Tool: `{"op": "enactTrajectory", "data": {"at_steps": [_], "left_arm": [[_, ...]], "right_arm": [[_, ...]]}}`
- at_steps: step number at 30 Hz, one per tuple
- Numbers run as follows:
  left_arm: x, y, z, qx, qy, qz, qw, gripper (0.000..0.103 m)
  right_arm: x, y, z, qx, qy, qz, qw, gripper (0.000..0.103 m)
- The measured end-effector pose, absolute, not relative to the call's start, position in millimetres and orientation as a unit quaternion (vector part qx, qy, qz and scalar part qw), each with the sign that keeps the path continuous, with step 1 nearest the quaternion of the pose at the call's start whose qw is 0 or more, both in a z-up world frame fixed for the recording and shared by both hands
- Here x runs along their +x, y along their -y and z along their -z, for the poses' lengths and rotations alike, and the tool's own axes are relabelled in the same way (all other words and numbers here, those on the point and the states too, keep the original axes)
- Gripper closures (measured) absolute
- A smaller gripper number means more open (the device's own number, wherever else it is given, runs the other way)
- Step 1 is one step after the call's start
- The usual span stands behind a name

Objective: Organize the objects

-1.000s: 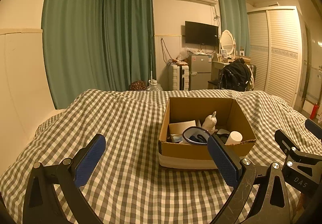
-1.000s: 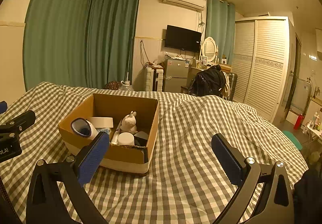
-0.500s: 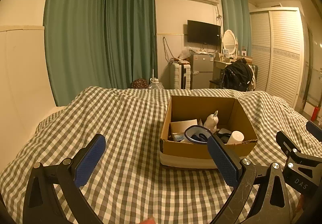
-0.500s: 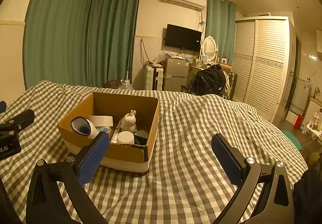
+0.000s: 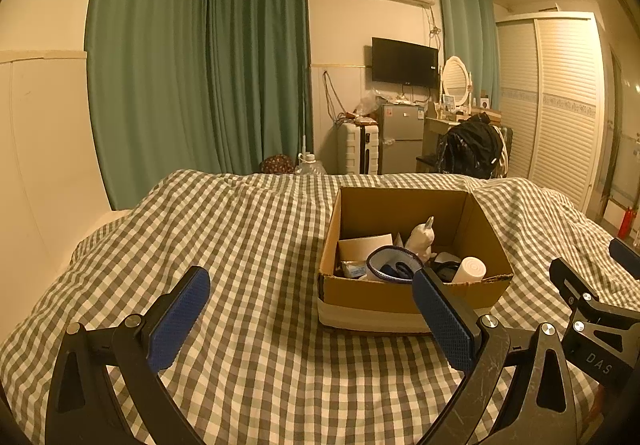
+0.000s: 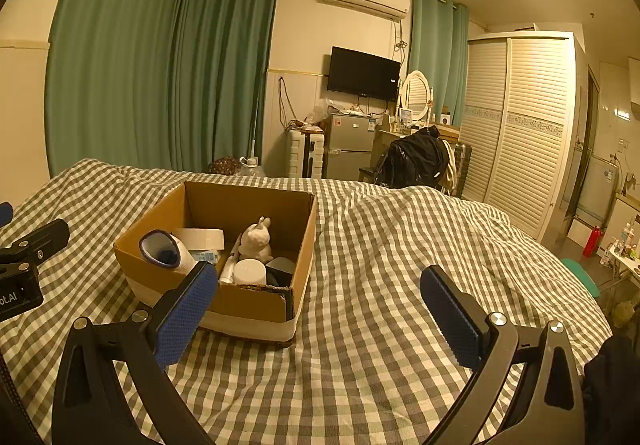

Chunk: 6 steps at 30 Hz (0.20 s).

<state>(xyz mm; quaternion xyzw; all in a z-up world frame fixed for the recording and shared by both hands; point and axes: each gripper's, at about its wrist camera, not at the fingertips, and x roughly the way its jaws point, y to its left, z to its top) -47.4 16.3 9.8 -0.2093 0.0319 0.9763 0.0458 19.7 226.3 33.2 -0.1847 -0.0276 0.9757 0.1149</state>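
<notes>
A cardboard box (image 5: 414, 295) sits on the checked bedspread (image 5: 256, 245) and holds a white rabbit figurine (image 6: 256, 241) near its middle, a white cylinder (image 6: 250, 272) against its near wall, and a blue-rimmed roll (image 6: 164, 251) at its near left corner. The left gripper (image 5: 310, 319) hangs released and empty just before the box, its right finger crossing the box's near wall. The right gripper (image 6: 320, 311) is likewise spread wide and empty, to the right of the box.
</notes>
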Motion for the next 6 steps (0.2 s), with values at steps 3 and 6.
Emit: {"op": "enactTrajectory", "data": {"at_steps": [3, 6], "left_arm": [[-47.0, -17.2, -8.4, -0.21, -0.032, -0.976, 0.045, 0.0], [-46.9, -17.9, -8.4, -0.208, -0.034, -0.976, 0.047, 0.0]], "right_arm": [[20.3, -226.2, -32.1, -0.185, 0.028, -0.976, 0.115, 0.001], [20.3, -226.2, -32.1, -0.186, 0.028, -0.975, 0.115, 0.001]]}}
